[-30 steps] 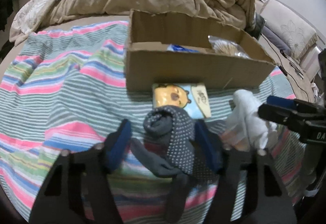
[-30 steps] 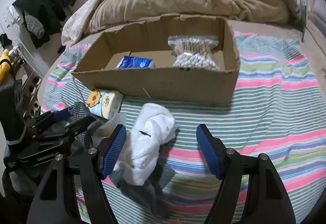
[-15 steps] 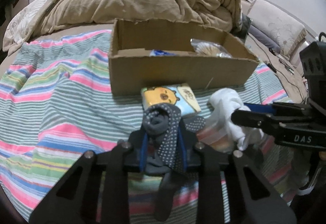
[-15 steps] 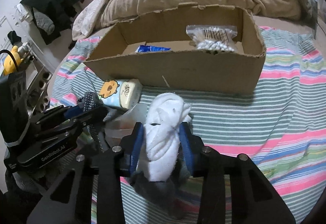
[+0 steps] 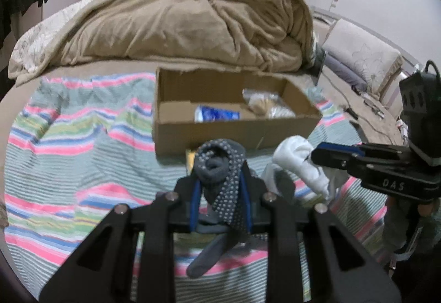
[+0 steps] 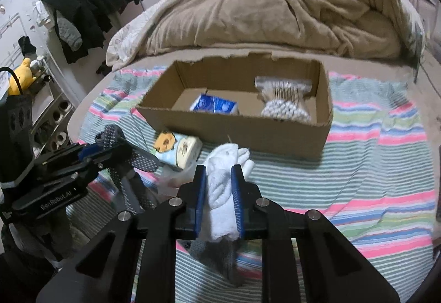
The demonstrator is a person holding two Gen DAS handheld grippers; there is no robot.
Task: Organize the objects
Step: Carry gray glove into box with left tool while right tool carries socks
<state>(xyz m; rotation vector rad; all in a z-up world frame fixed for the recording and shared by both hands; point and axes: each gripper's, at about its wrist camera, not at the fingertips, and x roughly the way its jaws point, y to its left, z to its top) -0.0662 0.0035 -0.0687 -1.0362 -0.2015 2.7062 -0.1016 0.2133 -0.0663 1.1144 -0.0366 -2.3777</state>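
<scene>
My left gripper (image 5: pixel 220 190) pinches the grey sock (image 5: pixel 220 165); my right gripper (image 6: pixel 219 195) pinches the white sock (image 6: pixel 223 184), cardboard box (image 6: pixel 248 134) just ahead.

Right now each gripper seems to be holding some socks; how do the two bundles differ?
The grey dotted socks in the left gripper are dark with pale grip dots; the white socks in the right gripper are plain. The grey dotted socks trail a long loose end below the jaws, while the white socks look more bunched. Both are clamped between blue pads, in front of the cardboard box.
</scene>
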